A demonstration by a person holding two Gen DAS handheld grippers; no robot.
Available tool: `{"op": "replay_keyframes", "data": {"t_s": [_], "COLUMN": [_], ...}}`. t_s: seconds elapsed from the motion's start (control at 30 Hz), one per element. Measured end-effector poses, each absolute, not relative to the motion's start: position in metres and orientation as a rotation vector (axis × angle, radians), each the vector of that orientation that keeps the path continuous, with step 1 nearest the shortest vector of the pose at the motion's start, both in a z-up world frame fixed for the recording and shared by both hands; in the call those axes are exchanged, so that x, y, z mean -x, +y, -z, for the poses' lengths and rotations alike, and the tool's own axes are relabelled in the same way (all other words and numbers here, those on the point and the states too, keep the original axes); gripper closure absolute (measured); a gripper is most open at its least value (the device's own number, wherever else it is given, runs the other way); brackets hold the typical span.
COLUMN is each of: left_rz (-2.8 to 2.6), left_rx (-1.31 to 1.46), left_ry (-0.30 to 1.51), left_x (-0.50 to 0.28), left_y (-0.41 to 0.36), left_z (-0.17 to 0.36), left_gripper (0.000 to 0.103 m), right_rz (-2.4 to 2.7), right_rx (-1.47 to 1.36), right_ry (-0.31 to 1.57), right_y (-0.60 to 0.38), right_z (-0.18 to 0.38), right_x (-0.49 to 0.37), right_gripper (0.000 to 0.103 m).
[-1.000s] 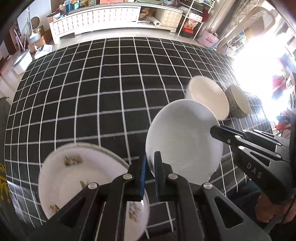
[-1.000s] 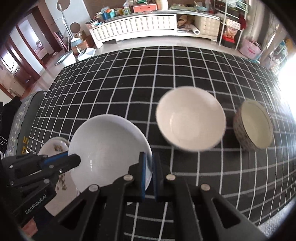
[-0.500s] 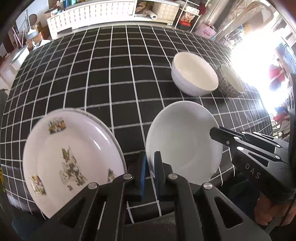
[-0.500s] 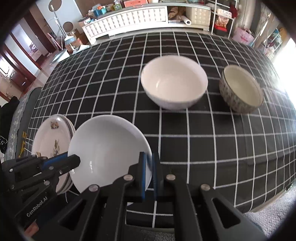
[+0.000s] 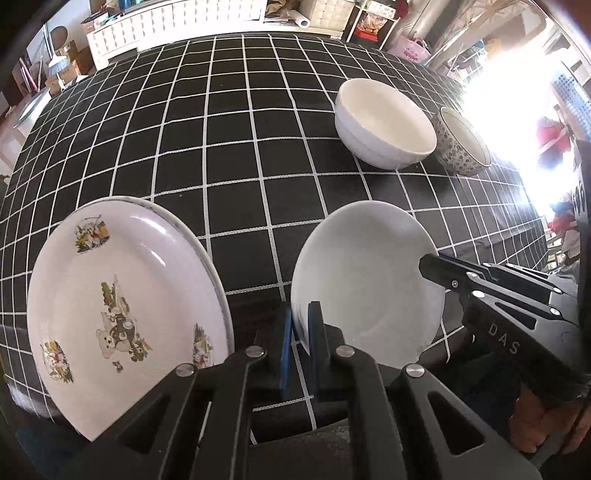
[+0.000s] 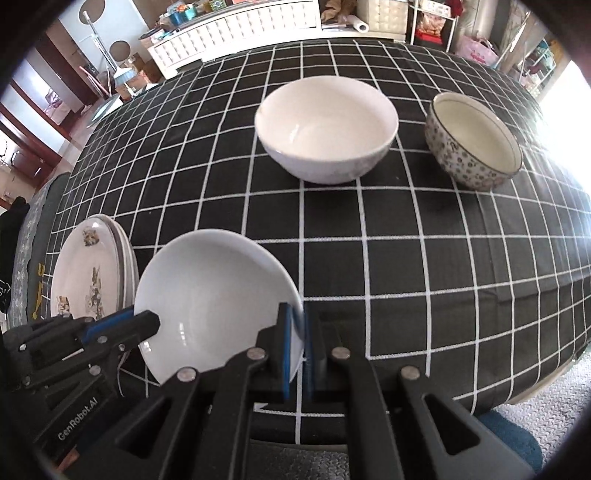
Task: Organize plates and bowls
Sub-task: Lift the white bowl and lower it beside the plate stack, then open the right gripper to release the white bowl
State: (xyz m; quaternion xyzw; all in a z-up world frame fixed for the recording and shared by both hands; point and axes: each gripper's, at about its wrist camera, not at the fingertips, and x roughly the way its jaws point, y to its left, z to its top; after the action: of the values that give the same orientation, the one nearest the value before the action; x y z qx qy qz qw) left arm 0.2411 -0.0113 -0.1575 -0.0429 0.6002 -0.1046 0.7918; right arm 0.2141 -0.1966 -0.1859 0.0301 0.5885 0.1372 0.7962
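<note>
both grippers, left gripper [image 5: 300, 332] and right gripper [image 6: 297, 343], pinch white plate [image 5: 365, 280] rim; printed plates [image 5: 122, 306] beside, apparently stacked; two bowls [image 6: 327, 129] beyond.

White sideboard [image 6: 236, 27] behind checked table [image 6: 406, 258] (window glare right).

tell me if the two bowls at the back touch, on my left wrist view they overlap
observer: no. In the right wrist view the white bowl and the patterned bowl stand apart, with tablecloth showing between them.
operator: is the right gripper properly on the white plate
observer: yes. The right gripper has one blue pad on each side of the white plate rim.
operator: picture plate alone or stacked
observer: stacked. The picture plate lies on top, and more rims show beneath it along its right edge.
</note>
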Motion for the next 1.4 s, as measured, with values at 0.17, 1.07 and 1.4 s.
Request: {"op": "replay_keyframes", "data": {"t_s": [0.17, 1.07, 1.4], "left_rz": [0.220, 0.222, 0.225], "left_rx": [0.098, 0.067, 0.027], "left_ry": [1.291, 1.063, 1.011], "left_x": [-0.243, -0.248, -0.282], "left_y": [-0.009, -0.006, -0.024], "left_z": [0.159, 0.060, 0.023], "left_gripper": [0.096, 0.069, 0.059], "right_rz": [-0.299, -0.282, -0.305], "right_rx": [-0.070, -0.037, -0.089], "right_ry": [1.265, 1.065, 1.013], "right_y": [-0.197, -0.232, -0.252], "right_z": [0.186, 0.104, 0.067], "right_x": [-0.215, -0.212, -0.241], "right_gripper": [0.093, 0.045, 0.045]}}
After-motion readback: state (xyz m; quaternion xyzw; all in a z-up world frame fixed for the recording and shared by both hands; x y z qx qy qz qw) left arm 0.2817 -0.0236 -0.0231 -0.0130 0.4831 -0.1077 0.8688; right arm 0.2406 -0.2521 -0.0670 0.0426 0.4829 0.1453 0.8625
